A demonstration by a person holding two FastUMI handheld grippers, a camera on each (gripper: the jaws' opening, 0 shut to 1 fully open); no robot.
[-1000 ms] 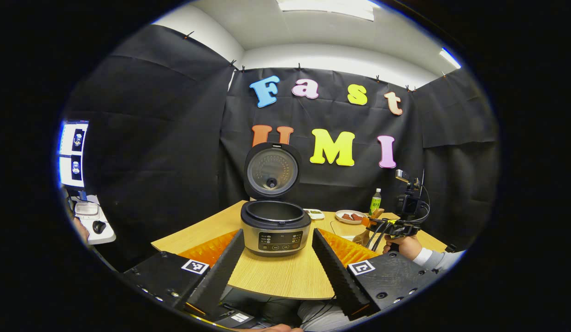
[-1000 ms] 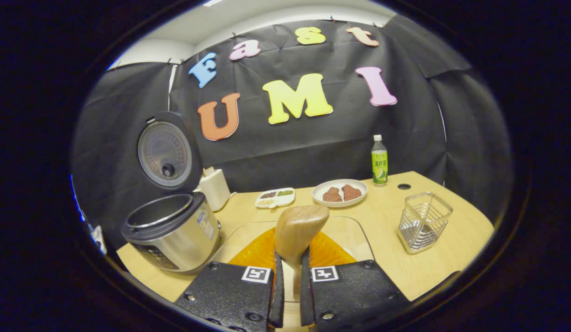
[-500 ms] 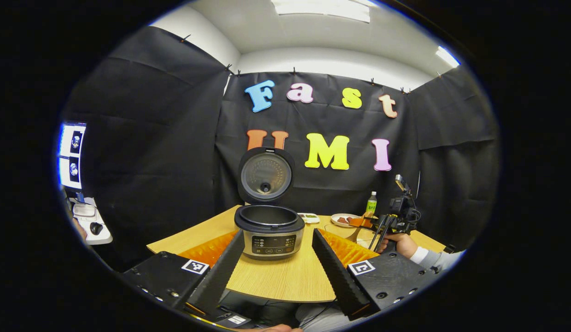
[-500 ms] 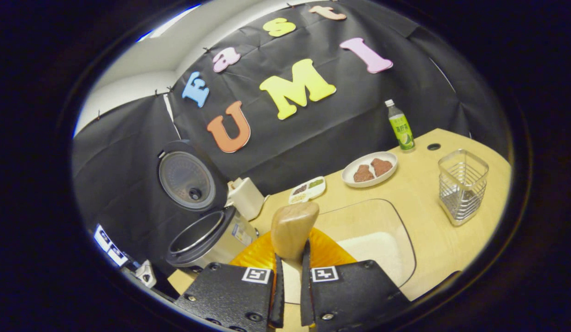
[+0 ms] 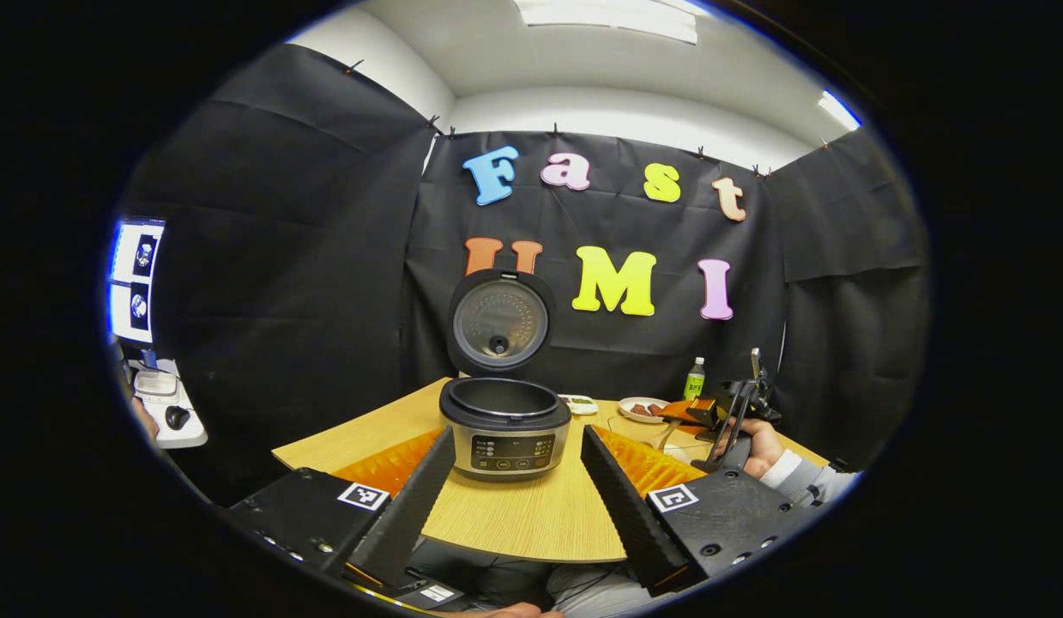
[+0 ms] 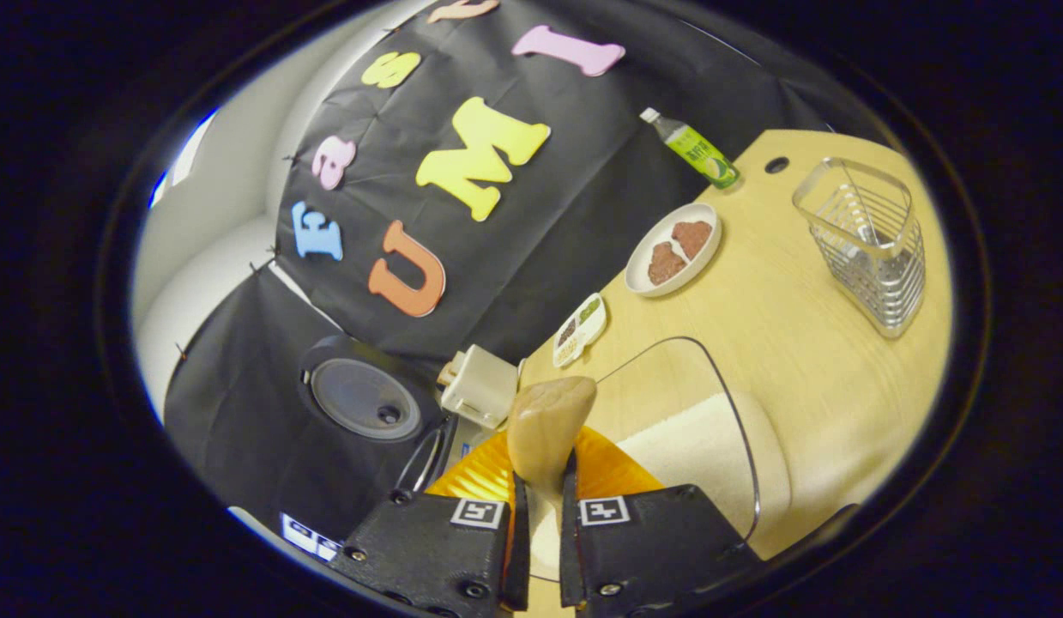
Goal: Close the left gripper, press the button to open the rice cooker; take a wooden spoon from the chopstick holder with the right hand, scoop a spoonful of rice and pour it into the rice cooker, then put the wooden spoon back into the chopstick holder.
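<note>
On the worktop [image 5: 531,515] the rice cooker [image 5: 505,429] stands with its lid [image 5: 499,319] swung up and its inner pot bare. Before the rice cooker, the left tool [image 5: 518,493] hovers with its two fingers spread wide, nothing between them. To the right of the rice cooker in the left gripper view, a hand [image 5: 758,446] with a white sleeve carries the right tool [image 5: 698,414], tipped over a clear bowl.

Seen along the right tool [image 6: 540,506] in its own view, the fingers are pressed onto the handle of the wooden spoon [image 6: 544,429], whose bowl end points forward and up. This view is rolled hard to one side. Right of the rice cooker's rim [image 6: 424,459] lies the clear glass bowl [image 6: 711,429] with white rice [image 6: 694,438] in it, directly under and just beyond the spoon. Whether the spoon touches the rice cannot be told.

Behind the rice cooker stands a white box-like item [image 6: 480,386]. Farther right of the rice cooker come a small divided dish [image 6: 581,319], a white plate [image 6: 673,251] with two brown pieces, and a green bottle [image 6: 692,148] by the wall. Farthest from the rice cooker, the wire chopstick holder [image 6: 870,245] stands on the worktop, well apart from the spoon.
</note>
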